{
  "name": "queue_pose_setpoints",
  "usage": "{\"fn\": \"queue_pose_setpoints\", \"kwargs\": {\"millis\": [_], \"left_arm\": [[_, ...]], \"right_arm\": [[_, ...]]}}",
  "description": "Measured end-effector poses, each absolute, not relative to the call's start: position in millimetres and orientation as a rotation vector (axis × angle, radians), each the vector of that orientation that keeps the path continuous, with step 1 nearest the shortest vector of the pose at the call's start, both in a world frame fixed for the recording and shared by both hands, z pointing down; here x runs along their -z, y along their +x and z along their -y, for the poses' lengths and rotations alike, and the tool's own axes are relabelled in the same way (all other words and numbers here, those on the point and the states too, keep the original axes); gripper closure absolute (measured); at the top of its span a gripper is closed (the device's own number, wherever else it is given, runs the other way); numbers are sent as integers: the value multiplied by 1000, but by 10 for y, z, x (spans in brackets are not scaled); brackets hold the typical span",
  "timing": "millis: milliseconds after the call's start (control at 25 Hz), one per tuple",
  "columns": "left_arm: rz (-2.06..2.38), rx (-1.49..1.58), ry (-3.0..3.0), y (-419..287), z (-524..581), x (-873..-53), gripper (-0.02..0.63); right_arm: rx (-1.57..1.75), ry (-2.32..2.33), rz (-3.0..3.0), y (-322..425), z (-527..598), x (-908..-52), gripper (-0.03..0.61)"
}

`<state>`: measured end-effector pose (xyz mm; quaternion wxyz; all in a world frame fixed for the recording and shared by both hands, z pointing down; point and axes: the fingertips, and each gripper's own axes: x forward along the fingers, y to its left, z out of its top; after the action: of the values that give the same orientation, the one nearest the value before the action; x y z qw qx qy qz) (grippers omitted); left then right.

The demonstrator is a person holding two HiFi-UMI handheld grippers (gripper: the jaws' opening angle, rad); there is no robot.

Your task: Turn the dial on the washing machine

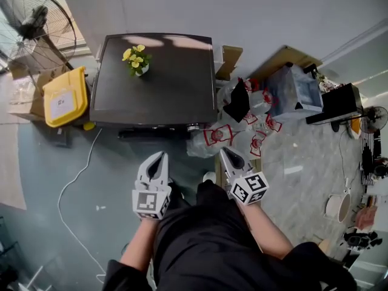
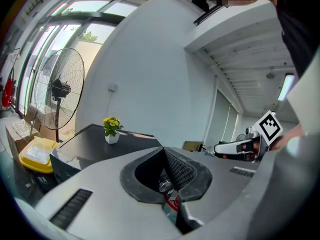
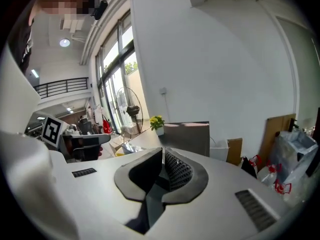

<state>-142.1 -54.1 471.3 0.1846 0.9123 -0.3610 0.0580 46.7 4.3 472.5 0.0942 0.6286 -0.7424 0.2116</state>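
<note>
Fingers (image 2: pixel 182 170) of the left gripper (image 1: pixel 160 157) are pressed together on nothing, held close to the person's body — a carrying pose, I judge, not a reach. Ahead of them, well apart, stands the washing machine (image 1: pixel 176 96). What looks like its dial (image 1: pixel 194 128) sits on the front edge, ahead between both grippers. The right gripper (image 1: pixel 225 154) is likewise closed and empty — it must open to take the dial.

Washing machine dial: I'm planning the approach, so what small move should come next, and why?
Probably ease the right gripper forward toward the knob on the front edge of the washing machine, opening its jaws on the way: it hangs short, jaws together and empty.
</note>
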Motion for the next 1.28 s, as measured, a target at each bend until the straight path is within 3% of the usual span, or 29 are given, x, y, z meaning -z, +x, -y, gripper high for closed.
{"fn": "queue_pose_setpoints", "kwargs": {"millis": [360, 840, 1280], "left_arm": [[1071, -121, 2651, -1259, 486, -4335, 611], [1204, -124, 2716, -940, 599, -3931, 611], [1254, -162, 2703, -399, 357, -3953, 611]], "right_arm": [[-469, 1880, 2188, 758, 11, -4417, 572], [-232, 1957, 2090, 1713, -142, -4002, 575], [-297, 2037, 2113, 2298, -447, -3967, 578]]}}
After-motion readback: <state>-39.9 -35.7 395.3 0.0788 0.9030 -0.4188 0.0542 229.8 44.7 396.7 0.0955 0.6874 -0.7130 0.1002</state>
